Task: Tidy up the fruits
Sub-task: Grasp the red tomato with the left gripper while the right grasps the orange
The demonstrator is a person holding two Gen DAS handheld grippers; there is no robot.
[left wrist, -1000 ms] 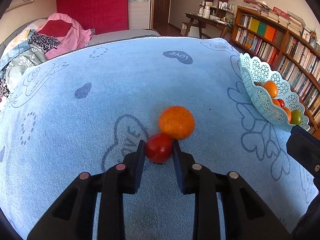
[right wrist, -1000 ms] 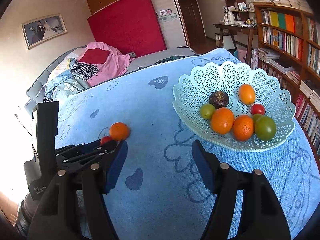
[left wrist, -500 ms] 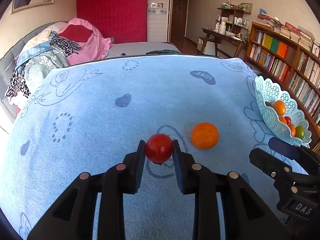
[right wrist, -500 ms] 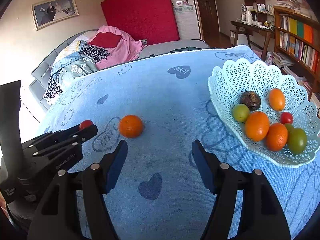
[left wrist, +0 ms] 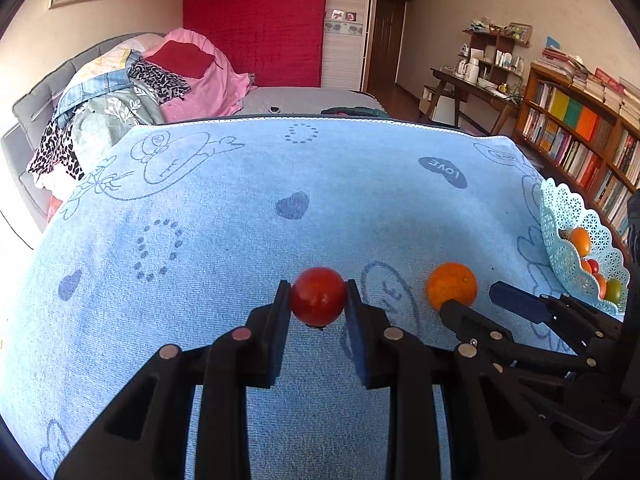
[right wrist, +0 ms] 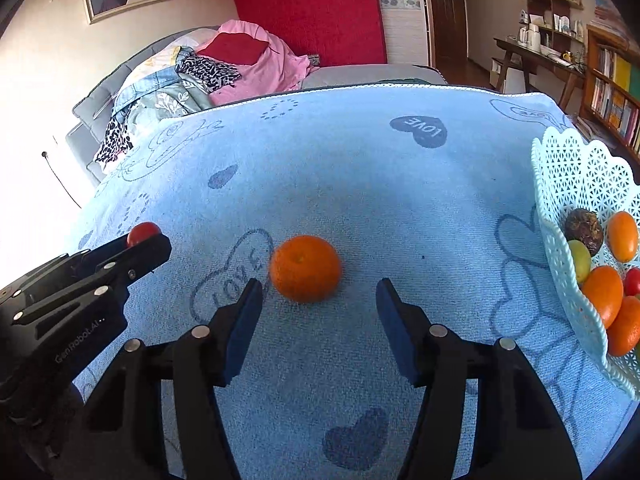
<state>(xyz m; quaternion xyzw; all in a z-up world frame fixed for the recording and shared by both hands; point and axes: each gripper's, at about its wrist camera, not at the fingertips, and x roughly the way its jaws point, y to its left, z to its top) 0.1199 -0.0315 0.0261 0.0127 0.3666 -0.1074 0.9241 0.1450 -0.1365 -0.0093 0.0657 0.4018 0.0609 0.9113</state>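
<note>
Your left gripper [left wrist: 318, 300] is pinching the red tomato [left wrist: 318, 295] squarely between its pads, lifted clear of the blue towel [left wrist: 280, 184] that covers the desk, so that half of the job looks secure; just hold the squeeze even so the round skin does not roll out. Your right gripper [right wrist: 319, 306] is spread wide with the orange [right wrist: 305, 268] lying on the towel just ahead of the gap, nearer the left finger than the right one. To take it well, shift a little to your left so the fruit sits on the centre line, then push forward until its widest part is level with the pads [right wrist: 390, 312] before closing (closing early would catch only the near curve and squirt it away across the cloth). Close slowly, since the towel gives little resistance to rolling. The white lattice basket [right wrist: 568, 184] stands well off to the right with several fruits already in it, among them oranges, a green one and a dark one, so both pieces probably belong there. Lift straight up before swinging across, and clear the scalloped rim rather than brushing it, as the basket looks light enough to tip.
</note>
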